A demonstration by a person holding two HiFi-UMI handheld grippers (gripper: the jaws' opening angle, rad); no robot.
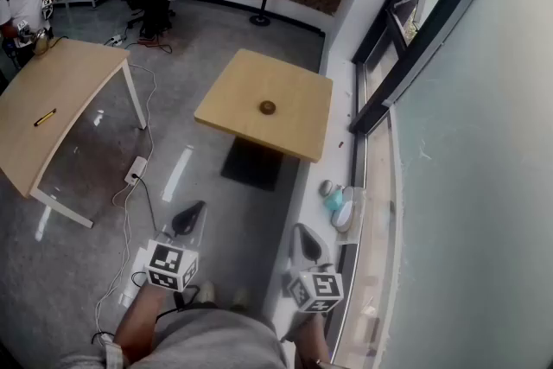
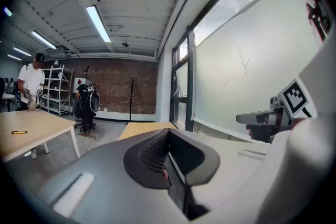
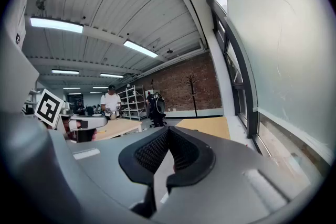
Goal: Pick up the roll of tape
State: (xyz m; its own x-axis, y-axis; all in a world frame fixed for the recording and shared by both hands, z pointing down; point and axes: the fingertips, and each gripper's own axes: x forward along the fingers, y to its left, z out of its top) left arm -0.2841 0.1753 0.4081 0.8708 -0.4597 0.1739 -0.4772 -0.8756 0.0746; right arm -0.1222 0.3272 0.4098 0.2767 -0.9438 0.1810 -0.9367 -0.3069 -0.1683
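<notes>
The roll of tape is a small dark ring lying flat near the middle of a small square wooden table, well ahead of me. My left gripper and right gripper are held low and close to my body, far short of the table. Both are shut with nothing between the jaws. In the left gripper view the left gripper points toward the table's edge; the tape cannot be made out there. In the right gripper view the right gripper faces the tabletop.
A longer wooden table with a yellow pen stands at the left, a person behind it. A power strip and cables lie on the floor. A window sill with small items runs along the right wall.
</notes>
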